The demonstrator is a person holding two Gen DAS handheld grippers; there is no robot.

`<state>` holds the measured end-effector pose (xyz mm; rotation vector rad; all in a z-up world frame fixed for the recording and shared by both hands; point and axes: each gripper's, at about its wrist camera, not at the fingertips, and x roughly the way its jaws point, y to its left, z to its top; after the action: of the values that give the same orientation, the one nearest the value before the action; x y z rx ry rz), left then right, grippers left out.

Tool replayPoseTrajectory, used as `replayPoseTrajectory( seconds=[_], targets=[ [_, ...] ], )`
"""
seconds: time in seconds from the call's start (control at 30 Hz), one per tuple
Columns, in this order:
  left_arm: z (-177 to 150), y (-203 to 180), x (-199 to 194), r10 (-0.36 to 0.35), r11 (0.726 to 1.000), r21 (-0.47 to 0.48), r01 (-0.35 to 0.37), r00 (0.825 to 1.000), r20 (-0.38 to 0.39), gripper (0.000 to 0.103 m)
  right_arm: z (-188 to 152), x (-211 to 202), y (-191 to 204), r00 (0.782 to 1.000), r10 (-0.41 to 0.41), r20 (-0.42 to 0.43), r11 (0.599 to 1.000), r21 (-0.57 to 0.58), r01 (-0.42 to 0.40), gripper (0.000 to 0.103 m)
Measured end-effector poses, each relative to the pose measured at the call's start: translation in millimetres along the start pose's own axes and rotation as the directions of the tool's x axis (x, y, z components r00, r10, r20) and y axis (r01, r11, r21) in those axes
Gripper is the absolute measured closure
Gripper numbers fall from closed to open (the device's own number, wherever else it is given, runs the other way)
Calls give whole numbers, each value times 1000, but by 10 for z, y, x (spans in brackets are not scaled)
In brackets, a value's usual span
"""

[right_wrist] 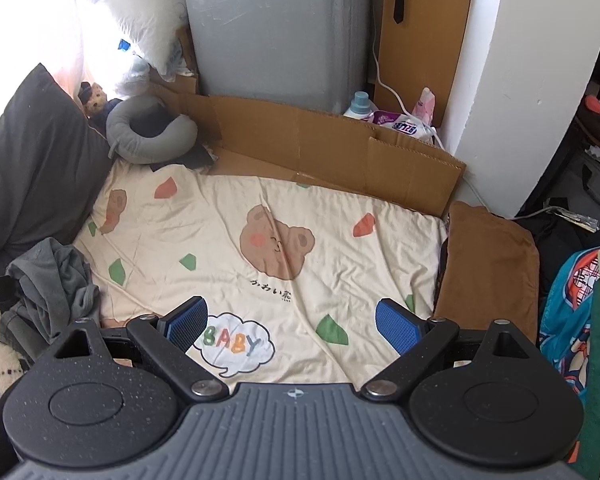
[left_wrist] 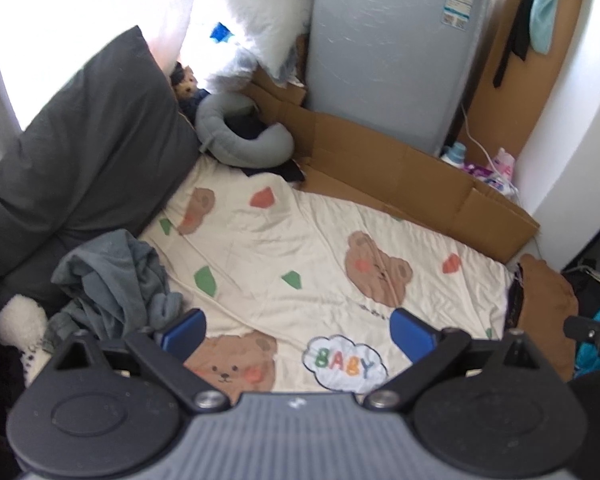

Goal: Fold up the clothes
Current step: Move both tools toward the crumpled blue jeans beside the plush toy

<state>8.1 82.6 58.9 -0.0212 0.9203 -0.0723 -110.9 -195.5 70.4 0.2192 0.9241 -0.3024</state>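
A crumpled grey-green garment (left_wrist: 116, 280) lies in a heap at the left edge of the cream bear-print blanket (left_wrist: 300, 256). In the right wrist view the same garment (right_wrist: 52, 284) sits at the far left. My left gripper (left_wrist: 298, 332) hovers open above the blanket's near edge, its blue pads wide apart, the heap just left of its left finger. My right gripper (right_wrist: 292, 324) is also open over the blanket (right_wrist: 228, 240), near the "BABY" cloud print, with nothing between its fingers. A folded brown cloth (right_wrist: 488, 264) lies at the blanket's right side.
A dark grey pillow (left_wrist: 88, 140) leans at the left. A grey neck pillow (left_wrist: 240, 136) and flattened cardboard (left_wrist: 400, 176) border the far side, with a grey appliance (left_wrist: 392, 40) behind. A white fluffy item (left_wrist: 20, 328) lies near left. Bright blue fabric (right_wrist: 572, 300) is at the right.
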Motion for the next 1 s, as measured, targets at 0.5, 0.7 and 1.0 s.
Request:
replayPoseTrajectory(
  seconds=[0.5,0.7,1.0],
  targets=[
    [55,705,180,56,997,-60,-55,998,28,4,241,266,106,998,33,52,999,-30,-31,8],
    [28,989,260,80,992,-101,-77,996,28,4,332,490,136,998,49,44,998,-48,-47,8],
    [-6,1458,367,119,977,-177,-114,993,15,4,473,757,185,989,143,30,989,-45,-141,8]
  ],
)
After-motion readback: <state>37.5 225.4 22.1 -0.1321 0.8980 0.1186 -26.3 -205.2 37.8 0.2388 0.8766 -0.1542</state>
